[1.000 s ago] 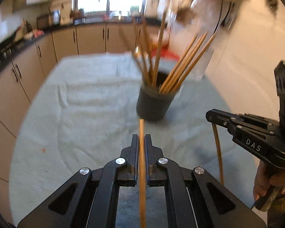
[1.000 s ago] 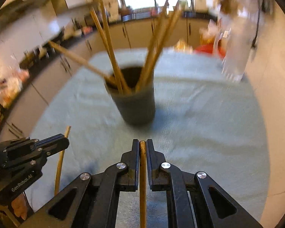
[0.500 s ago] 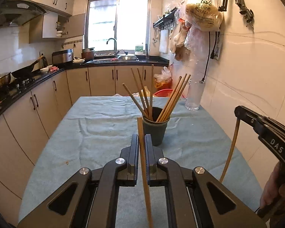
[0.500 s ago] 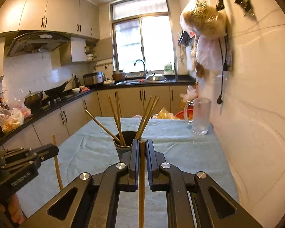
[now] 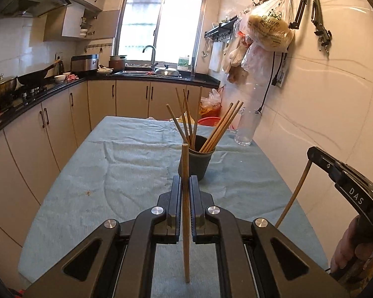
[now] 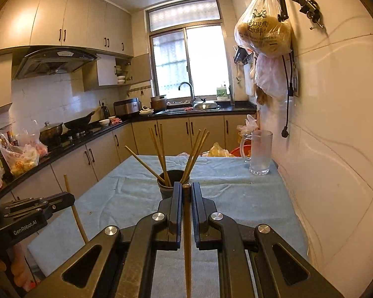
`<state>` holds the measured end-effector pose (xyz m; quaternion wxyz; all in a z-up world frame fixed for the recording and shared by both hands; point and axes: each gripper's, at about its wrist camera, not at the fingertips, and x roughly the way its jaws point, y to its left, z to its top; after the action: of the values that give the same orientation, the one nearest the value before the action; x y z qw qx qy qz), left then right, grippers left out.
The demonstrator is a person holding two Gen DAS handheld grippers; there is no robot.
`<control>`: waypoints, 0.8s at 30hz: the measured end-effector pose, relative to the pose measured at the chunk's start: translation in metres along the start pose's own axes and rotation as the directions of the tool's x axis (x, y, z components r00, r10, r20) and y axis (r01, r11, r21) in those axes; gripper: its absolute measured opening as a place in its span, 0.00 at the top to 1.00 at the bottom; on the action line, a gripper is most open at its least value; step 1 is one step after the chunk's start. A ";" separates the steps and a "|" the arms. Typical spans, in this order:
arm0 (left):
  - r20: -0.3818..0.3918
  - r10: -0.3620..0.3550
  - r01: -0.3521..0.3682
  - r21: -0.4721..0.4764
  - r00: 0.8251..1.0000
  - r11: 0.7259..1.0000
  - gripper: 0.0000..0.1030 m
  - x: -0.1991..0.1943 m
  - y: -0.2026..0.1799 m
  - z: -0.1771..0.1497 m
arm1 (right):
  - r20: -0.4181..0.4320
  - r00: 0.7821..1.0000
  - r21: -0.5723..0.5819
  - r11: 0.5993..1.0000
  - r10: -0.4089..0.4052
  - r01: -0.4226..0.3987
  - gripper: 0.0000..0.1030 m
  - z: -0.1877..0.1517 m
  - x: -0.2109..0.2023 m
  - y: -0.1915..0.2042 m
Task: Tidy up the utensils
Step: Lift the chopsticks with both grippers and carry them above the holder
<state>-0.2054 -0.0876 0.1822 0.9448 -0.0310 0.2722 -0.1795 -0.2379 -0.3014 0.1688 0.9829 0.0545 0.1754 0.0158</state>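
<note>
- My left hand-held gripper (image 5: 185,191) is clamped tight on one chopstick (image 5: 185,213), held near upright, its top end standing above the jaws.
- My right hand-held gripper (image 6: 186,198) is likewise shut on a second chopstick (image 6: 186,243); its tip sits about level with the jaw ends.
- Both sticks hang clear above the cloth-covered surface (image 5: 126,173), touching nothing else.
- Step in hand, as I judge it: carrying the pair to the holder.
- Ahead, mid-surface: dark cup (image 5: 196,165) with several chopsticks (image 5: 221,126) fanned out left and right.
- Next move calls for bringing each stick over the cup's rim, tipping the lower end down into a gap between the fanned sticks, then releasing.
- Risk: nudging the leaning sticks or tipping the cup.
- Farther back: glass mug (image 6: 259,152) by the wall, well apart from the cup.
</note>
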 end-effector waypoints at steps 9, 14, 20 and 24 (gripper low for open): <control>0.015 -0.010 0.010 0.001 1.000 1.000 0.95 -0.011 -0.004 -0.001 | 0.024 1.000 0.008 1.000 0.004 -0.004 0.92 0.003 -0.012 0.001; 0.018 0.001 -0.001 0.008 1.000 1.000 0.95 -0.013 -0.005 0.002 | 0.034 0.999 0.006 1.000 0.002 -0.003 0.92 0.004 -0.015 0.001; 0.017 0.040 -0.041 0.037 0.999 0.998 0.95 -0.011 -0.006 0.013 | 0.044 0.999 0.012 1.000 0.004 -0.004 0.92 0.011 -0.016 0.002; 0.007 0.065 -0.065 0.060 0.998 0.996 0.95 -0.007 -0.007 0.022 | 0.043 0.999 0.018 1.000 0.012 -0.012 0.92 0.016 -0.012 0.002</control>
<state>-0.2014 -0.0924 0.2050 0.9514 0.0058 0.2653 -0.1565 -0.2436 -0.3011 0.1877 0.9857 0.0646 0.1543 0.0190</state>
